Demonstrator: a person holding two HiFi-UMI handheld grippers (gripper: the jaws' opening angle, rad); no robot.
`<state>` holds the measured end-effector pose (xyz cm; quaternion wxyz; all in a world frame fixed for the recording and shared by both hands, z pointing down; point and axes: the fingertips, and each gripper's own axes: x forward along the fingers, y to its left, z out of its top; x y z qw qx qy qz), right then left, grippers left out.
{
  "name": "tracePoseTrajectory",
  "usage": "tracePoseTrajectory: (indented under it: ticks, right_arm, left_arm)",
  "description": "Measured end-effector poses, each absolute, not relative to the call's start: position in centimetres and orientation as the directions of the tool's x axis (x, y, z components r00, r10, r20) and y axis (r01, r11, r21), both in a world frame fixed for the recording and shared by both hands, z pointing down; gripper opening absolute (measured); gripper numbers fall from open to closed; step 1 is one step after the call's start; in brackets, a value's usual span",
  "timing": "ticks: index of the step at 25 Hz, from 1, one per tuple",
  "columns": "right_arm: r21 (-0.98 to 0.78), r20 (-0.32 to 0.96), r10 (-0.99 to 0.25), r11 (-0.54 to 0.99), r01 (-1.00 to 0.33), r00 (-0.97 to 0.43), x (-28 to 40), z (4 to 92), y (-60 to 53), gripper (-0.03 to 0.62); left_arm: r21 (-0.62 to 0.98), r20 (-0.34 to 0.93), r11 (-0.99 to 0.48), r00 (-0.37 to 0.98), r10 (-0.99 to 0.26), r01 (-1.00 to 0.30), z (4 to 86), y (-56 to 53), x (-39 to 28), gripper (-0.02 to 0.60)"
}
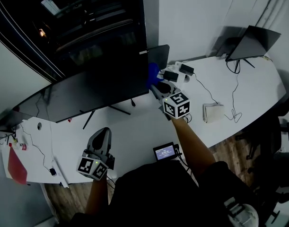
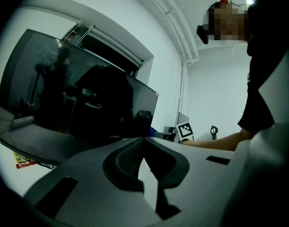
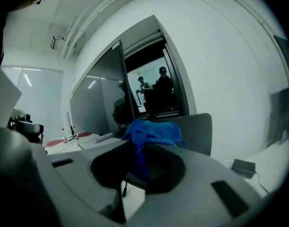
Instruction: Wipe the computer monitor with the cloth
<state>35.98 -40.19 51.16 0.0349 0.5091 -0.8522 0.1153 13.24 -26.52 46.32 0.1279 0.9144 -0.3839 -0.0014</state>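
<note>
Right gripper (image 3: 137, 148) is clamped down on the blue cloth (image 3: 151, 131). I've got it pinched low so a fat wad sticks out past the jaw tips, the idea being that fabric meets the screen first and not hard plastic. Right now it sits at the right-hand end of the monitor (image 1: 87, 93), just beside the edge. I can't honestly tell if the cloth is touching the glass or only close to it (the right gripper view shows the screen almost edge-on, which doesn't help).

Parking it at that edge makes sense to me: start at one side and sweep across, so I'm not leaving patches in the middle of a wide panel.

Left gripper (image 1: 102, 134) has its jaws closed on each other with nothing between them. It's hanging low over the white desk (image 1: 135, 131), in front of the monitor's left half and well apart from the cloth. It's basically out of the way, though it's close enough that I could steady the screen if it wobbles.

So I'd call the wipe barely begun, if at all.
</note>
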Motion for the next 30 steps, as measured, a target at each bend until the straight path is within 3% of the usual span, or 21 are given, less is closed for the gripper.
tracePoseTrajectory:
  ticks: [11, 20, 30]
  right_arm:
    - [-0.233, 0.308, -0.818, 0.43, -0.872, -0.486, 35.8, 58.5, -39.5, 0.061]
    - [-0.309, 0.335, -0.815, 0.378, -0.873, -0.472, 36.0, 61.5, -40.5, 0.061]
    - [-0.616, 0.295, -0.863, 0.157, -0.772, -0.411, 36.7, 65.2, -41.1, 0.061]
  left_arm:
    - [0.234, 0.121, -0.662, 0.697, -0.706, -0.712, 47.7, -25.6, 12.1, -0.006]
    - [0.265, 0.155, -0.627, 0.674, -0.722, -0.733, 48.8, -25.1, 10.5, -0.006]
    - [0.272, 0.176, -0.614, 0.665, -0.725, -0.741, 49.1, -25.5, 8.4, -0.006]
